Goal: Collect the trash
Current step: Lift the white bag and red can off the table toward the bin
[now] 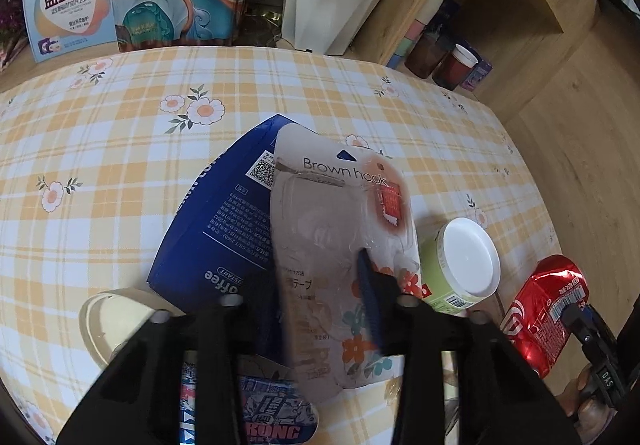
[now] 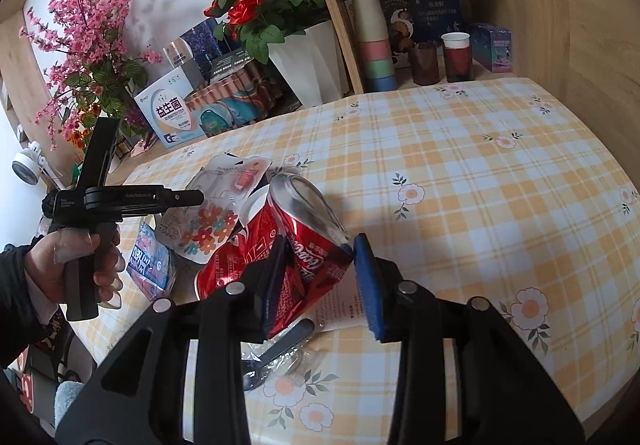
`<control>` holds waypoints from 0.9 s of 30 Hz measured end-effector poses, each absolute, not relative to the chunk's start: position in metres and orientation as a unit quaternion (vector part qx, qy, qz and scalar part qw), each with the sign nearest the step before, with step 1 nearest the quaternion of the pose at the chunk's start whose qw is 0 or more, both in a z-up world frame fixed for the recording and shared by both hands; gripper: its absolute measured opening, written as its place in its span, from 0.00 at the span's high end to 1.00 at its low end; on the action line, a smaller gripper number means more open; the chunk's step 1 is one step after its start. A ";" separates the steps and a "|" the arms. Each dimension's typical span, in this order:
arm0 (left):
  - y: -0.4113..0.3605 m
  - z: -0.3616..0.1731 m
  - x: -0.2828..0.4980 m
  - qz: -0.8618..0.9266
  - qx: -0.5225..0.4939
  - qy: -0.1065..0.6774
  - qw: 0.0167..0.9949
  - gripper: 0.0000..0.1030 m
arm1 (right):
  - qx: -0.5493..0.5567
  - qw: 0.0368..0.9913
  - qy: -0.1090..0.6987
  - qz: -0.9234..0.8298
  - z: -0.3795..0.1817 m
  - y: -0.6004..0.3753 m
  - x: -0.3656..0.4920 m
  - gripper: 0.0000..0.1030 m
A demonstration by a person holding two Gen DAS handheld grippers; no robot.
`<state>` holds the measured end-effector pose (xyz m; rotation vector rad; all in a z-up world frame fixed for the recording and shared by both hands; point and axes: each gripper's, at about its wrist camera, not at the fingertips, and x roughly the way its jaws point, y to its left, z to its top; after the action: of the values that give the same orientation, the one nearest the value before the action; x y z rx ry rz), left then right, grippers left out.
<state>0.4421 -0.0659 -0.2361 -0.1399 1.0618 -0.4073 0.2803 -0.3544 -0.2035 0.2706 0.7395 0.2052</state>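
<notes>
Left claw (image 1: 320, 285): closed on a flat hook package (image 1: 340, 229) printed "Brown hook", one blue pad lying against its clear blister front. The package overlaps a blue coffee box (image 1: 224, 221) on the checked desk (image 1: 120, 149). A green tub with a white lid (image 1: 468, 257) sits just beside the package. A roll of tape (image 1: 108, 317) lies near the box's lower corner.

Right claw (image 2: 318, 277): gripping a crushed red cola can (image 2: 308, 241), tilted, pads pressed on both sides. Under it, a paper slip (image 2: 340, 309) and a wrapped plastic spoon (image 2: 280, 345) lie on the desk. A hand (image 2: 68, 265) holds the left claw's handle.
</notes>
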 end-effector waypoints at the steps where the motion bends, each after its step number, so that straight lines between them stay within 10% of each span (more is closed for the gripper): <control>1: -0.066 -0.234 0.441 -0.192 -0.066 0.497 0.844 0.72 | 0.133 0.918 0.359 0.100 -0.203 -0.355 0.280 0.64; 27: -0.031 -0.118 0.302 -0.177 0.005 0.363 0.915 0.74 | 0.119 0.932 0.325 0.109 -0.158 -0.333 0.226 0.64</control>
<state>0.3025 -0.0311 -0.1180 0.0095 0.7464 -0.3642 0.2261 -0.3331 -0.1584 0.2446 0.6660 0.2222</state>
